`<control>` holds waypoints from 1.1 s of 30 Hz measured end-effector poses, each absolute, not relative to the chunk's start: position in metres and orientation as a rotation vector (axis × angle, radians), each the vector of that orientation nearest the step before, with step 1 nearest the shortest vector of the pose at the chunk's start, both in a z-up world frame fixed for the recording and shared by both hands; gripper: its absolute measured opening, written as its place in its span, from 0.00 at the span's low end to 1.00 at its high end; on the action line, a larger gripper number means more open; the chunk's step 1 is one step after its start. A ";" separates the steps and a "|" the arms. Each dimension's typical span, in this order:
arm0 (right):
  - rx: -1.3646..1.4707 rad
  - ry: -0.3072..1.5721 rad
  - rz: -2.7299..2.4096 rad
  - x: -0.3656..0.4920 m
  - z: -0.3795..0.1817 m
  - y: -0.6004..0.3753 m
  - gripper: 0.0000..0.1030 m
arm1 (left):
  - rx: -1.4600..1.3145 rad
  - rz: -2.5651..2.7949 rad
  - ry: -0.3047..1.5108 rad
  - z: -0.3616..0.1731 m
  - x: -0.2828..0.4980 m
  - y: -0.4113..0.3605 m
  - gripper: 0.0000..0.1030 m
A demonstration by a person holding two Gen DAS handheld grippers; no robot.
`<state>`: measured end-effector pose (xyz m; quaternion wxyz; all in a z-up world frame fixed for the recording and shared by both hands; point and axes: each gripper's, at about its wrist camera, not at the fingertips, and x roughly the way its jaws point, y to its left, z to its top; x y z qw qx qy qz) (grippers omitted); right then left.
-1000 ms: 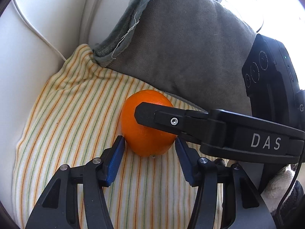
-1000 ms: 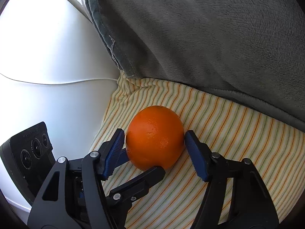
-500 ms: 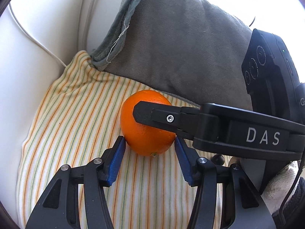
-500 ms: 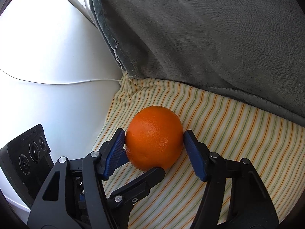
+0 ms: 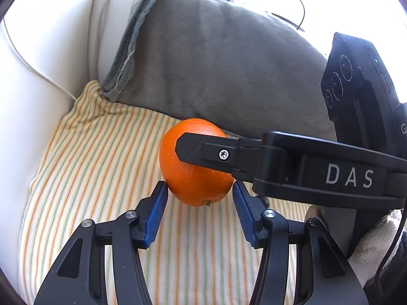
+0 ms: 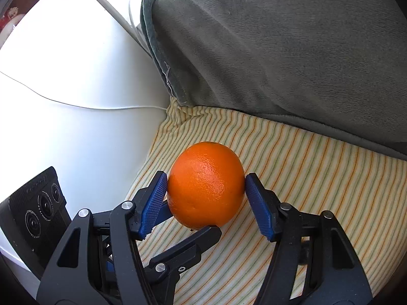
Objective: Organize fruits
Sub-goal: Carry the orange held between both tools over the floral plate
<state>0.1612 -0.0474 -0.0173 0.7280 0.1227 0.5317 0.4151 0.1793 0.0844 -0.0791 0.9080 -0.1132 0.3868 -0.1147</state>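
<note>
Both tongs grip one orange (image 6: 206, 185) above a striped cloth (image 6: 292, 167). Only the left view shows a gloved hand (image 5: 376, 244) at far right. The right tongs (image 6: 206, 193) and left tongs (image 5: 199, 190) angle downward, pads pressing the fruit.

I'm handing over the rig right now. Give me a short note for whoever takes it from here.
Right tool: shut on the orange, a pad on each side.
Left tool: its pads flank the same orange from the other side; whether they press on it is unclear.
Orange: above the striped cloth, in front of the grey cushion.
Done: orange gripped. Left: place it; no fruit container in view.
</note>
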 end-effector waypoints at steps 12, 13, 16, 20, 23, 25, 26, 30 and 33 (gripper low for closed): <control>0.287 1.110 0.861 0.146 0.006 -0.108 0.65 | -0.195 -0.304 0.767 -0.063 0.158 0.034 0.51; 0.290 1.105 0.855 0.145 0.008 -0.114 0.65 | -0.190 -0.312 0.765 -0.061 0.157 0.028 0.51; 0.296 1.096 0.838 0.143 0.015 -0.136 0.65 | -0.178 -0.334 0.760 -0.059 0.155 0.012 0.51; 0.300 1.079 0.810 0.141 0.021 -0.162 0.65 | -0.164 -0.365 0.754 -0.055 0.152 -0.010 0.51; 0.308 1.068 0.792 0.141 0.024 -0.192 0.65 | -0.152 -0.389 0.751 -0.055 0.151 -0.026 0.51; 0.314 1.063 0.779 0.140 0.024 -0.205 0.65 | -0.142 -0.404 0.750 -0.054 0.152 -0.036 0.51; 0.317 1.060 0.772 0.140 0.023 -0.211 0.65 | -0.137 -0.411 0.750 -0.054 0.152 -0.042 0.51; 0.329 1.049 0.743 0.139 0.023 -0.229 0.65 | -0.118 -0.436 0.752 -0.055 0.157 -0.063 0.51; 0.339 1.045 0.723 0.139 0.023 -0.247 0.65 | -0.101 -0.455 0.755 -0.055 0.156 -0.077 0.51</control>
